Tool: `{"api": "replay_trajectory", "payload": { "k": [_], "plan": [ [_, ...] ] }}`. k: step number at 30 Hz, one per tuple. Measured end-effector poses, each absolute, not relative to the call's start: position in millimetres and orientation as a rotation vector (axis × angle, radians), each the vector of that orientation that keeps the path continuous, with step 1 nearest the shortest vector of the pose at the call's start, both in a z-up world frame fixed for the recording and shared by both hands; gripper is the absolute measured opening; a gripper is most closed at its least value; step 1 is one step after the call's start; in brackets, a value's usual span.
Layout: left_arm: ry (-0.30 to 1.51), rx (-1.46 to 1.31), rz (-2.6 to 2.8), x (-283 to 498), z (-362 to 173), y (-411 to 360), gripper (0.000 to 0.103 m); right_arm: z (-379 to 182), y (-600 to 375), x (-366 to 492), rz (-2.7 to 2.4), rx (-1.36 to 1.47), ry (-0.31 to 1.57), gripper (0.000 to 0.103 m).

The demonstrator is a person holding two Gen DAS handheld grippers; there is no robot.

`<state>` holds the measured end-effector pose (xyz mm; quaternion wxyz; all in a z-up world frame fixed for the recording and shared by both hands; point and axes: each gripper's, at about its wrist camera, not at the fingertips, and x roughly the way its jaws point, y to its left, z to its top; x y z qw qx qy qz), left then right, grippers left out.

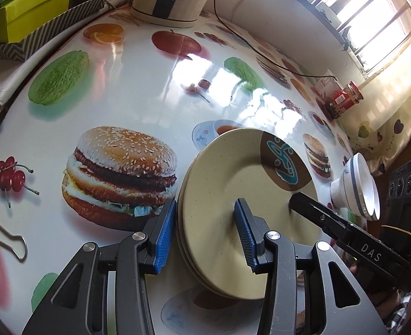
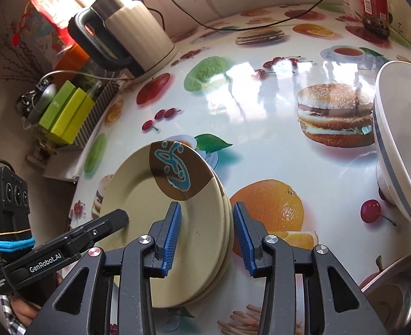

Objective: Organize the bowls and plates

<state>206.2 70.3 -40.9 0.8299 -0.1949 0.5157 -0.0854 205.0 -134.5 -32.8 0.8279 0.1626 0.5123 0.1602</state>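
Note:
A stack of beige plates point(image 1: 233, 195) with a brown and teal patch lies on the fruit-print table; it also shows in the right wrist view point(image 2: 155, 209). My left gripper point(image 1: 205, 231) is open, its blue pads straddling the stack's left rim. My right gripper point(image 2: 208, 237) is open, its pads straddling the stack's right rim. Each gripper's finger shows in the other's view. A white bowl with a grey band point(image 1: 359, 187) stands right of the plates, also in the right wrist view point(image 2: 401, 145).
A cream electric kettle point(image 2: 127, 36) stands at the table's back with its black cord point(image 1: 261, 53). Green boxes point(image 2: 65, 114) sit in a striped holder at the left edge. A red-labelled jar point(image 1: 345, 97) is by the window. A metal bowl point(image 2: 401, 287) sits near right.

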Motion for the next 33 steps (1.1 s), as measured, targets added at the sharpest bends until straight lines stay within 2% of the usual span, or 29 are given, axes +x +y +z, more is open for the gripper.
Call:
{"api": "replay_trajectory", "payload": {
  "k": [11, 20, 33],
  "plan": [
    [1.004, -0.236, -0.089, 185.5, -7.0, 52.6, 0.044, -20.2, -141.1, 195.0, 0.295, 0.321, 1.053, 0.04],
    [0.876, -0.141, -0.069, 158.1, 30.5, 23.2, 0.044, 17.7, -158.6, 158.4, 0.213, 0.247, 0.944, 0.047],
    [0.818, -0.03, -0.149, 144.7, 46.4, -33.7, 0.044, 41.1, -213.3, 113.2, 0.082, 0.238, 0.855, 0.048]
  ]
}}
